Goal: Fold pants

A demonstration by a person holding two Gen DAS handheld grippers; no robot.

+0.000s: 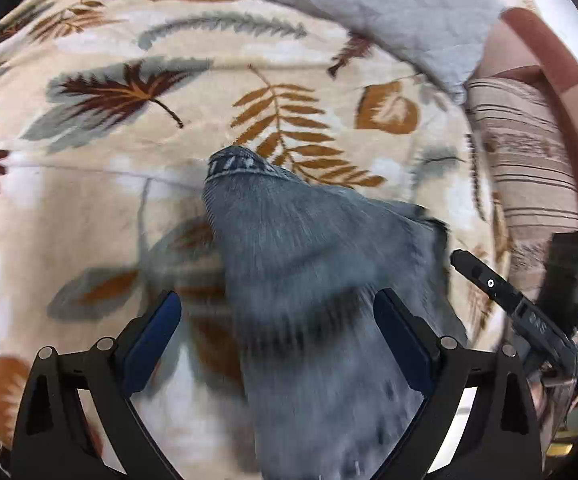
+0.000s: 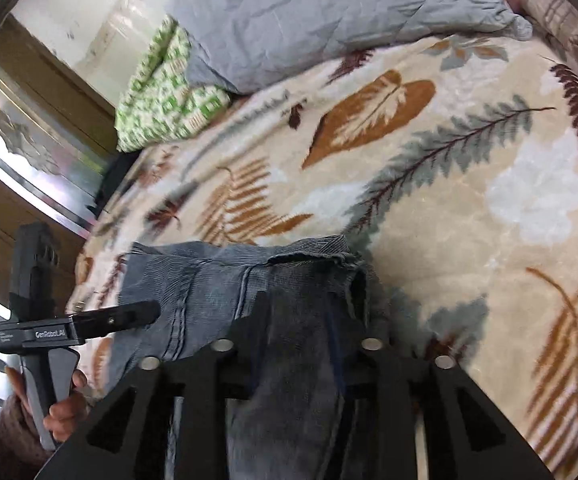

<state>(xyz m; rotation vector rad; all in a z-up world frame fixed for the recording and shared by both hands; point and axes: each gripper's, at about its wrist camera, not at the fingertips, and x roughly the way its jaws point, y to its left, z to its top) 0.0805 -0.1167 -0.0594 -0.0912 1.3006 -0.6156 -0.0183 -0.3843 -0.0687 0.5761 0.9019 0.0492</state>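
The blue-grey jeans (image 1: 289, 264) lie on the leaf-patterned blanket (image 1: 129, 184), one leg hem pointing away from me. My left gripper (image 1: 277, 320) is open and empty, its blue pads wide apart above the denim. The right gripper shows at the right edge of the left wrist view (image 1: 489, 280). In the right wrist view the jeans (image 2: 217, 280) bunch up between the fingers of my right gripper (image 2: 313, 312), which is shut on the fabric. The left gripper (image 2: 121, 318) hovers over the jeans' left part there.
A grey pillow (image 2: 329, 12) and a green-and-white patterned cloth (image 2: 161, 96) lie at the bed's far end. A wooden wardrobe with mirror panels (image 2: 29, 140) stands beside the bed. The person's striped clothing (image 1: 529, 160) is at the right.
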